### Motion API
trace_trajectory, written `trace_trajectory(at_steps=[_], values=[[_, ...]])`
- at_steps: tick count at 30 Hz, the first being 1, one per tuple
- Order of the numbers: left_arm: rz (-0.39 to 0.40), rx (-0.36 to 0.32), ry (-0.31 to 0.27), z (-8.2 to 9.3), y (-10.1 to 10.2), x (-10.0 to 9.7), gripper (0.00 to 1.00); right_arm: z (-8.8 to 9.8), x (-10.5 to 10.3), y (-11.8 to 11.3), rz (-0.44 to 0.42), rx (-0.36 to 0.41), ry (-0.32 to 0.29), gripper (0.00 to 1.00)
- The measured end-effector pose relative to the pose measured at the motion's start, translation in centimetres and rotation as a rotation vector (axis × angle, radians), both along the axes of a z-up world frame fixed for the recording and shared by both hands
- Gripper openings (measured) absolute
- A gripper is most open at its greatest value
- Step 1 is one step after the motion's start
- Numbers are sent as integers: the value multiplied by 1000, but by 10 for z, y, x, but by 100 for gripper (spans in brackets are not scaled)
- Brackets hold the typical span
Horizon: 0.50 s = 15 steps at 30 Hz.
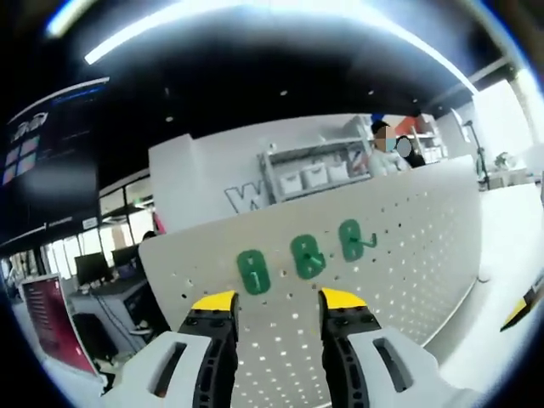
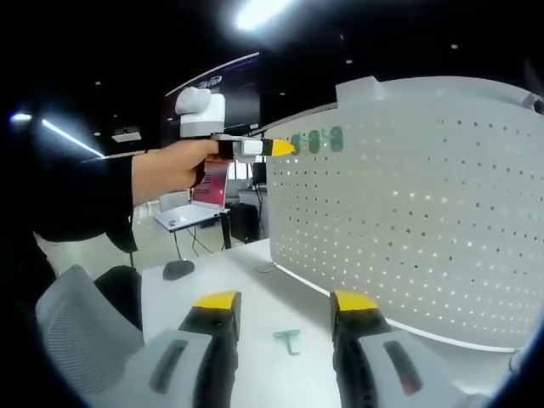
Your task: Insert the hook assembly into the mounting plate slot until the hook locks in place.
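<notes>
An open-plan office or lab: a dark ceiling with strip lights [image 1: 255, 10] at twelve o'clock, desks with monitors [image 1: 92, 268] at nine, storage shelves [image 1: 316, 172] behind a white pegboard [image 2: 425, 204], and an office chair [image 2: 81, 327] at seven.

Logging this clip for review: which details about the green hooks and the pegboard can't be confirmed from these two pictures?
- Green hooks on the pegboard, left gripper view: blurred; whether locked is unclear.
- Same hooks, right gripper view: too small.
- Loose green hook on the table, right gripper view: shape unclear.
- Left gripper, right gripper view: seen side-on, jaw gap hidden.
- Pegboard base, left gripper view: hidden behind the jaws.
</notes>
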<state>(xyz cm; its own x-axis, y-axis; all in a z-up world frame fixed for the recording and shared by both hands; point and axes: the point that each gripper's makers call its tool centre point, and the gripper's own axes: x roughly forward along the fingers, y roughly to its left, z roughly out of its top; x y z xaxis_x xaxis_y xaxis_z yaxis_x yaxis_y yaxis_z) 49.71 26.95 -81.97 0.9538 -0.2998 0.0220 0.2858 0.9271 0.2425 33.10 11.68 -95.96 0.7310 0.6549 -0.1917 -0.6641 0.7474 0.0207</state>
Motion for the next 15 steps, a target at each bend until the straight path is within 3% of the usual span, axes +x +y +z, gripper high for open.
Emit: trace_trajectory(at_steps=[15], values=[[-8, 7, 11, -19, 8, -36, 41, -6, -2, 1, 4, -17, 6, 39]])
